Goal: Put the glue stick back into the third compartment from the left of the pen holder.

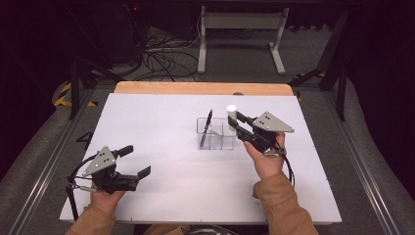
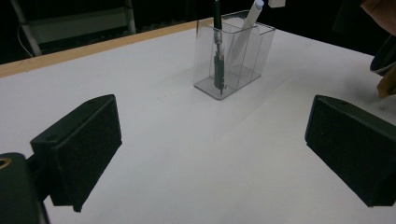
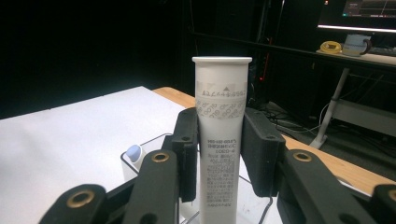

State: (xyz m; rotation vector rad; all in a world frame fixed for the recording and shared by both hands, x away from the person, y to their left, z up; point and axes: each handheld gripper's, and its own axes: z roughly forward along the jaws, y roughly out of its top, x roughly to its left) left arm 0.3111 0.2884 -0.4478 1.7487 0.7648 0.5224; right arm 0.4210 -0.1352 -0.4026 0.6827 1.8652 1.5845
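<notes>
A clear plastic holder (image 1: 215, 139) with compartments stands mid-table. In its left compartment leans a black pen (image 1: 207, 126). My right gripper (image 1: 236, 122) is shut on an upright white tube (image 1: 231, 108) over the holder's right side. The right gripper view has the printed tube (image 3: 222, 88) pinched between both pads (image 3: 187, 149), its lower end reaching into the holder (image 3: 140, 142). A white marker with a pale blue tip (image 3: 134, 153) is inside too. My left gripper (image 1: 137, 161) rests open at the near left, with nothing between its pads (image 2: 79, 149); it faces the holder (image 2: 233, 60) and pen (image 2: 217, 46).
The white table top (image 1: 161, 122) has a wooden strip (image 1: 195, 88) along its far edge. Beyond it are white desk legs (image 1: 240, 29) and cables (image 1: 161, 56) on the floor. A monitor and a mug (image 3: 355, 44) sit on a far desk.
</notes>
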